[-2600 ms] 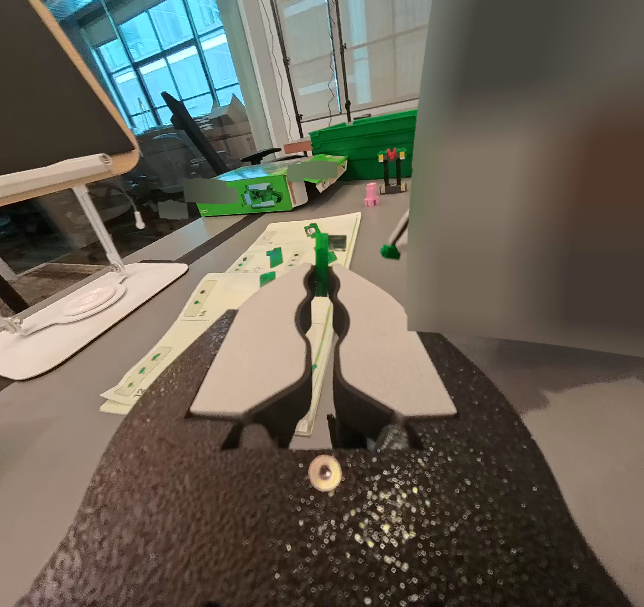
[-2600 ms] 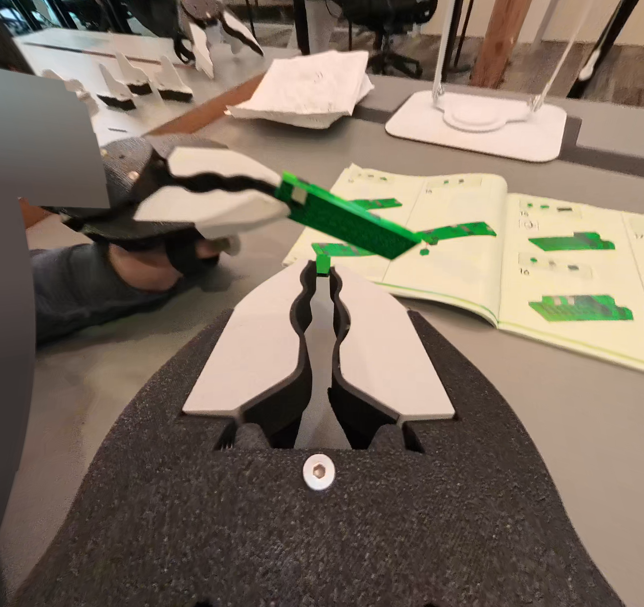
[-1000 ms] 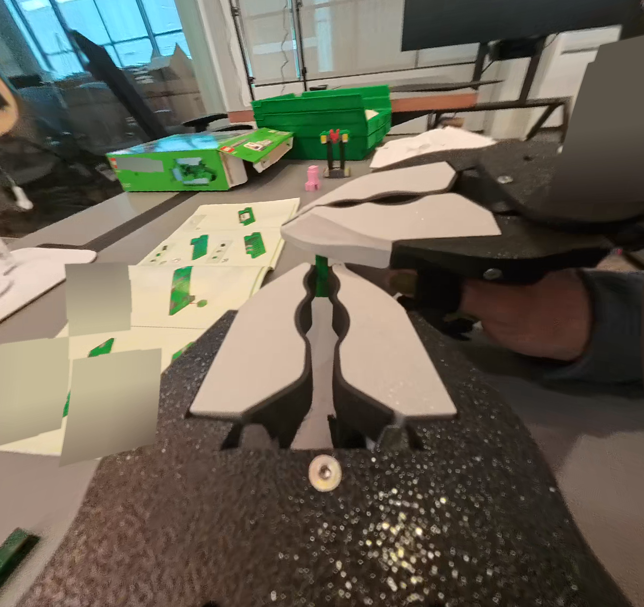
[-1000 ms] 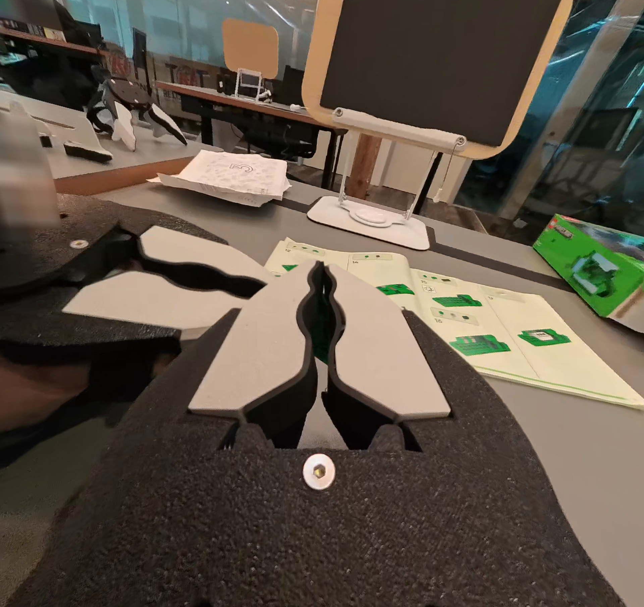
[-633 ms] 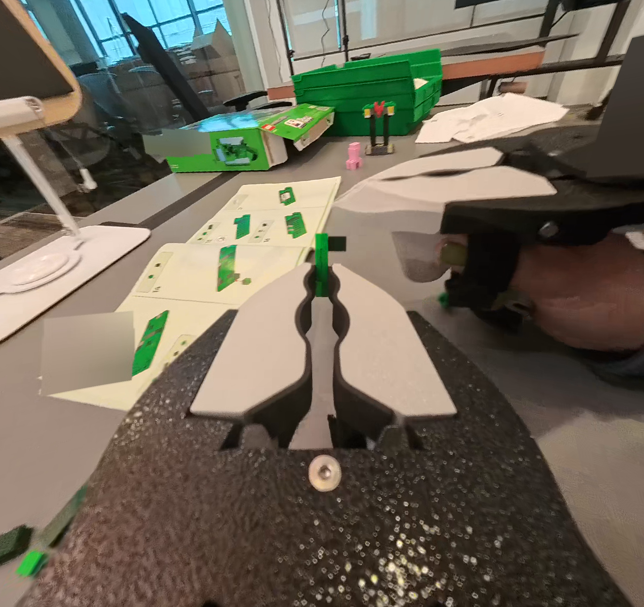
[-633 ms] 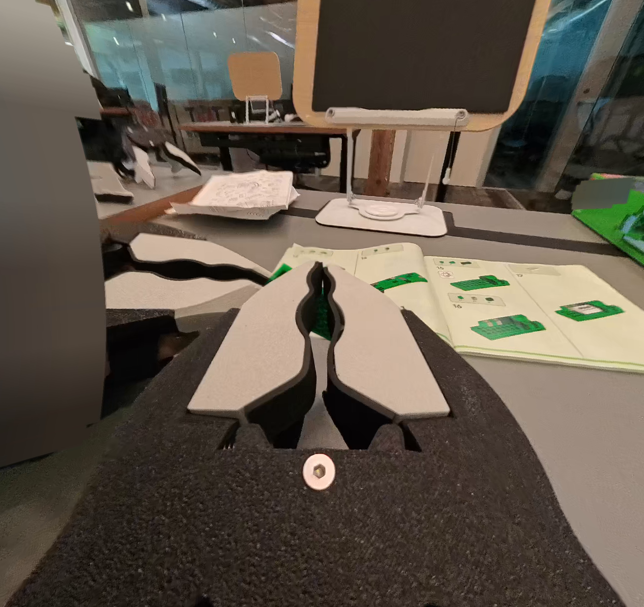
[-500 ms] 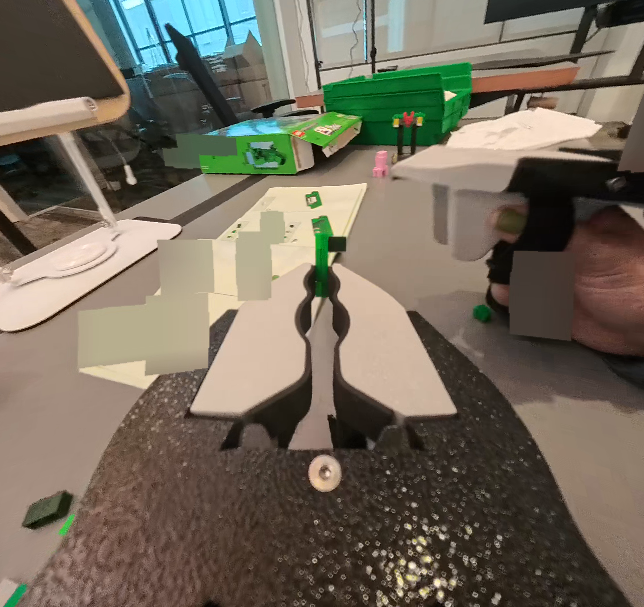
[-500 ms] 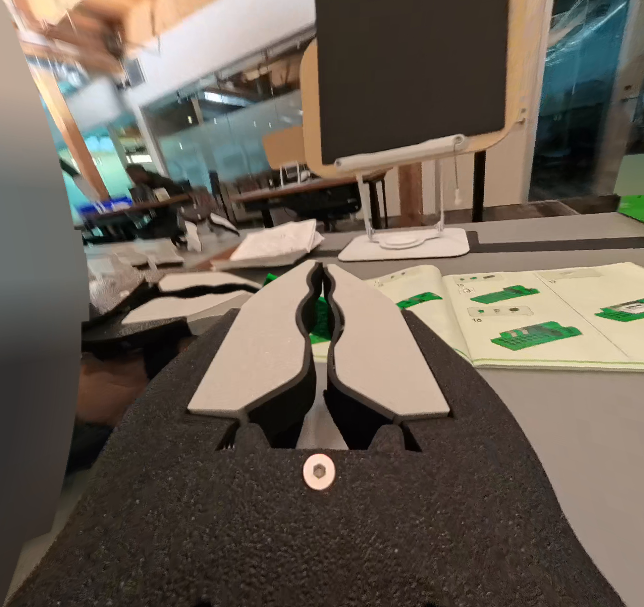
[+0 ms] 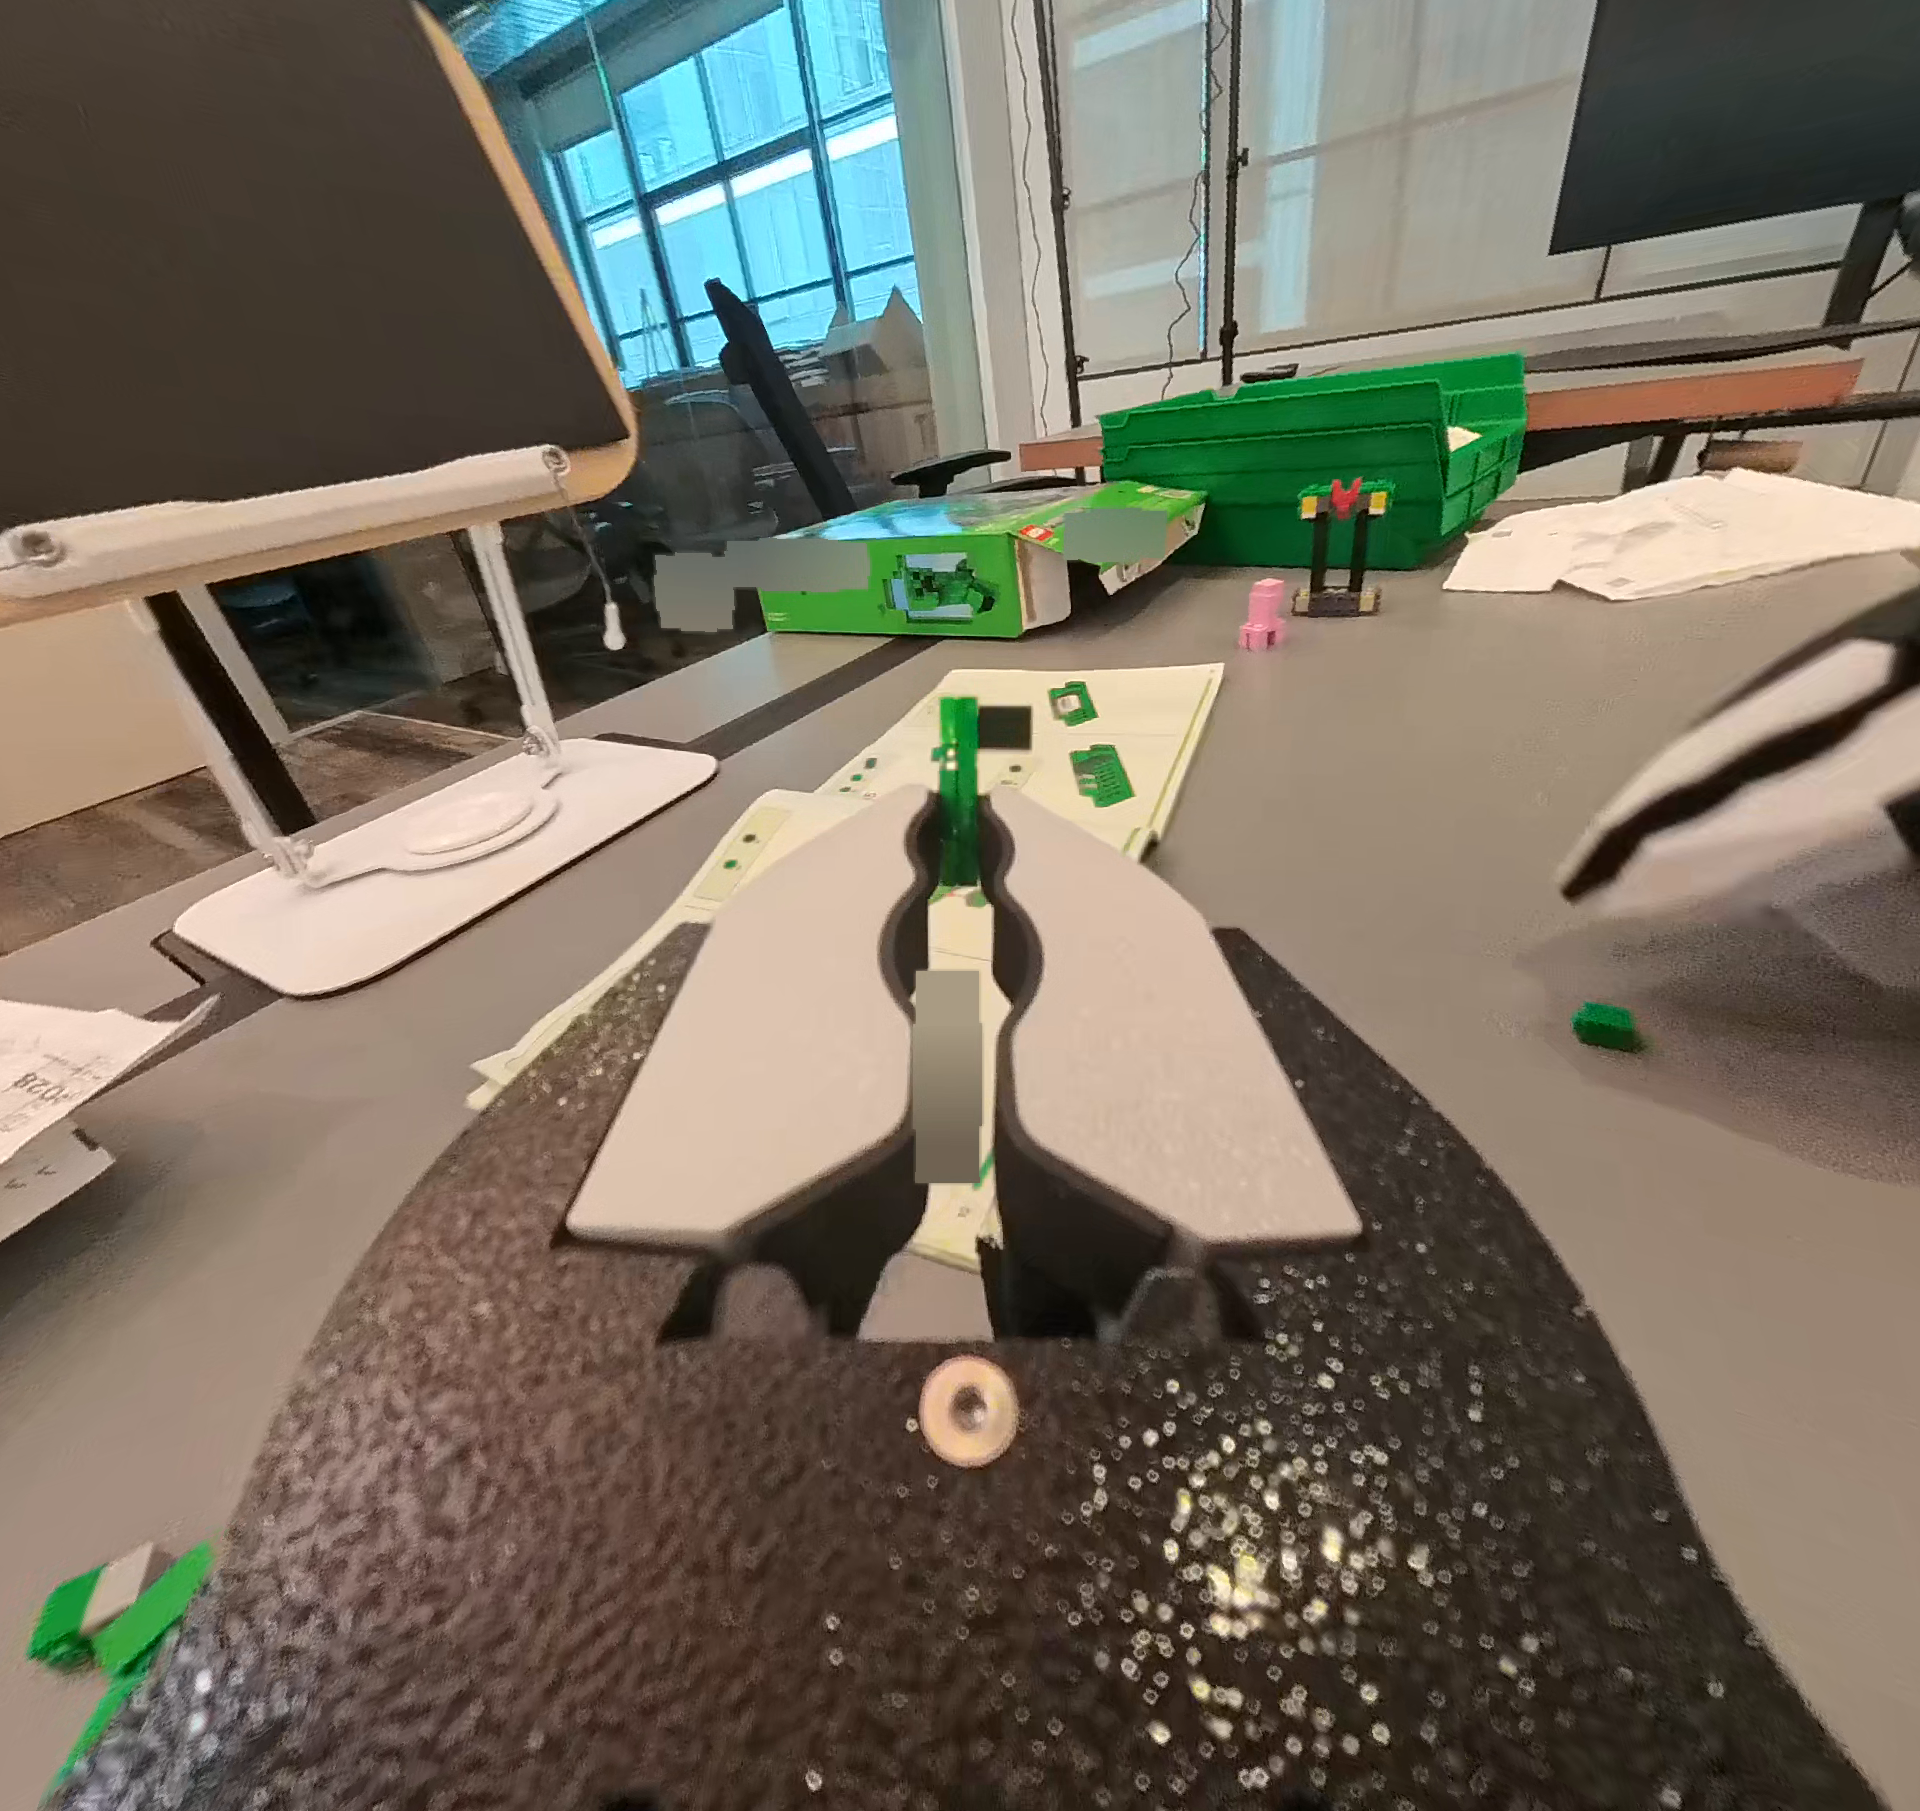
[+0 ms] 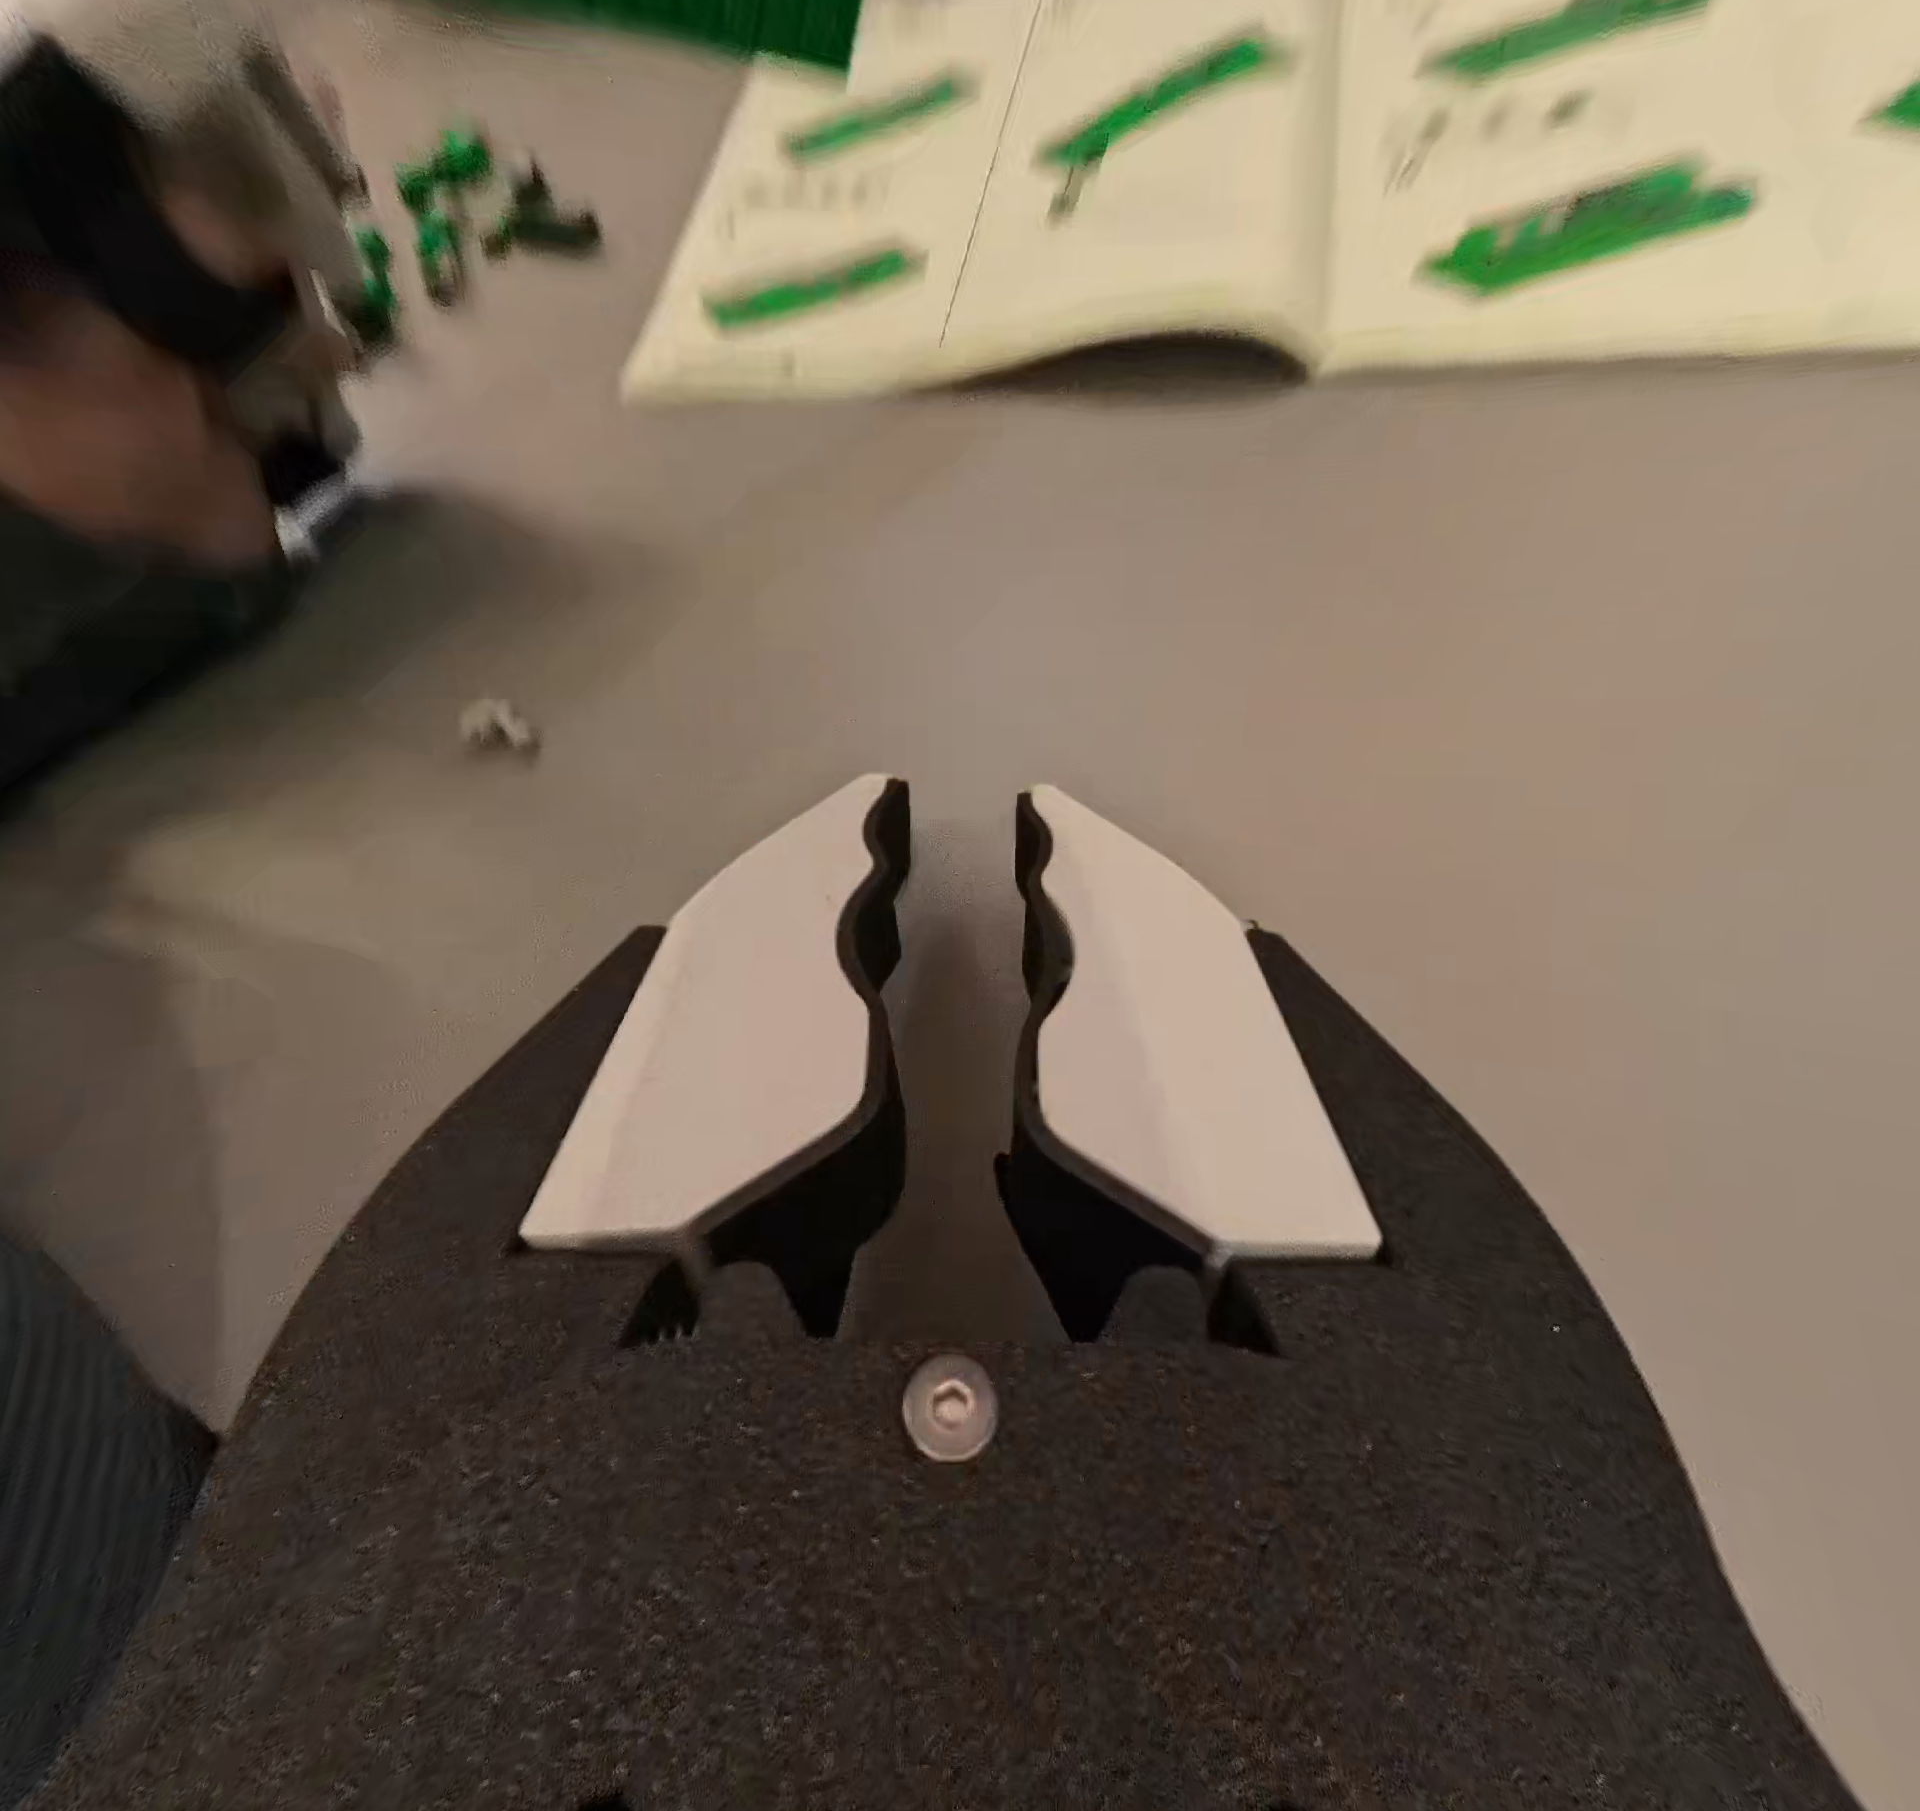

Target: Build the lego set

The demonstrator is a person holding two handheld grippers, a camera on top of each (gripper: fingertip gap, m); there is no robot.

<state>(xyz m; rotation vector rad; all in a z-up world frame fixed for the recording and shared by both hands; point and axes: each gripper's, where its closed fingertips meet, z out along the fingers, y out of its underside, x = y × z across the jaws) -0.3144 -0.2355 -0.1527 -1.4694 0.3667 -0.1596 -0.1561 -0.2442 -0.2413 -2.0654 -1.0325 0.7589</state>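
Smooth grey desk (image 9: 1455, 826) carries an open paper booklet (image 9: 1132, 753) with green diagrams. Left tool (image 9: 961, 811), pale wavy-edged fingers on a grainy black body, pinches a thin green plate (image 9: 958, 774) edge-up, a small dark block on its side. Right tool (image 10: 961, 805) hangs parted and empty over bare desk; a small green brick (image 9: 1605, 1023) lies nearby.

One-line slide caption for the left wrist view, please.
Left hand-held gripper shut on an upright green plate above the open instruction booklet; a loose green brick lies right.
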